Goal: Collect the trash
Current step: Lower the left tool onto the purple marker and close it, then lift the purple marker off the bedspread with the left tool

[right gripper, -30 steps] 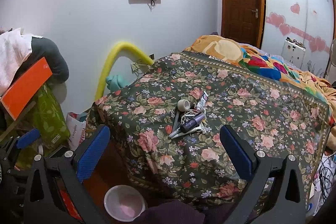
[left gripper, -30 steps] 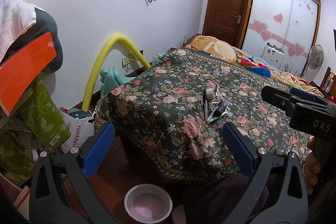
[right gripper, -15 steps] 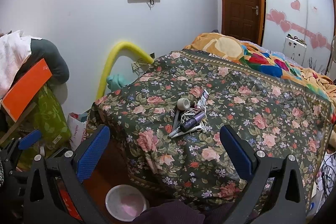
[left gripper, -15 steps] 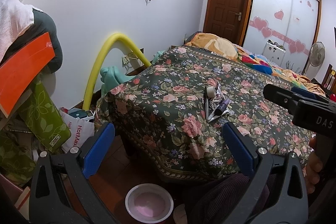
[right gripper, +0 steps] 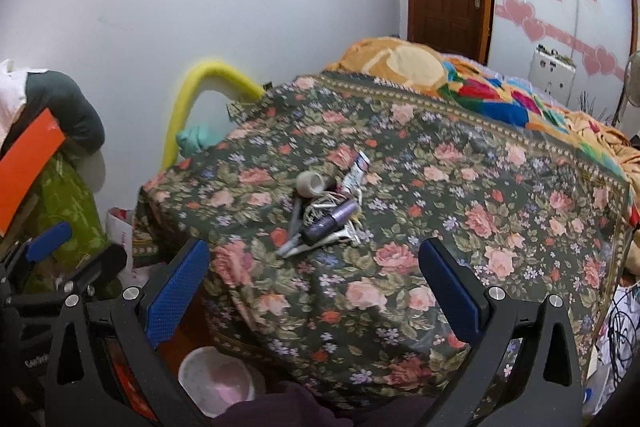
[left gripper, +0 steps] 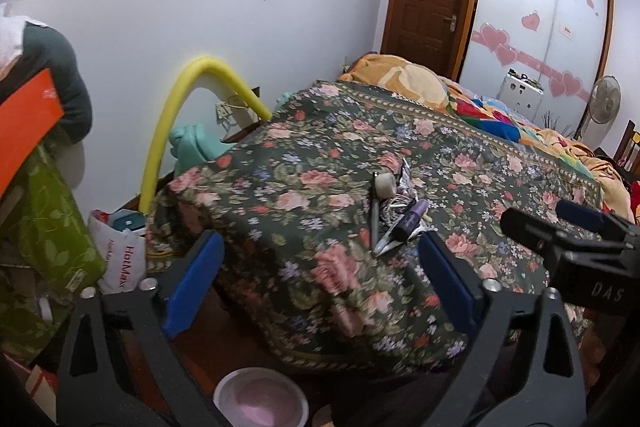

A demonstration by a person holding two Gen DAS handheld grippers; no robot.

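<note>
Both the left gripper point(left gripper: 320, 285) and right gripper point(right gripper: 314, 291) hung spread wide and empty before the trash pile point(right gripper: 326, 213) near the bed's point(right gripper: 500, 195) front edge.

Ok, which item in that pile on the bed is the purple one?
The purple tube, lying on the white cord; the tape roll behind it is whitish.

— Where can I get through?

— I see lots of flat flowered cover point(right gripper: 460, 195) on the bed, bare all around the little junk pile point(right gripper: 324, 211). My right tool point(right gripper: 314, 287) and left tool point(left gripper: 320, 283) both hang wide apart before the bed's near edge, with nothing between them and the pile.

— What's in the way?

— The white bowl point(left gripper: 262, 401) on the floor below, and the yellow foam tube point(left gripper: 180, 115) by the wall.
</note>
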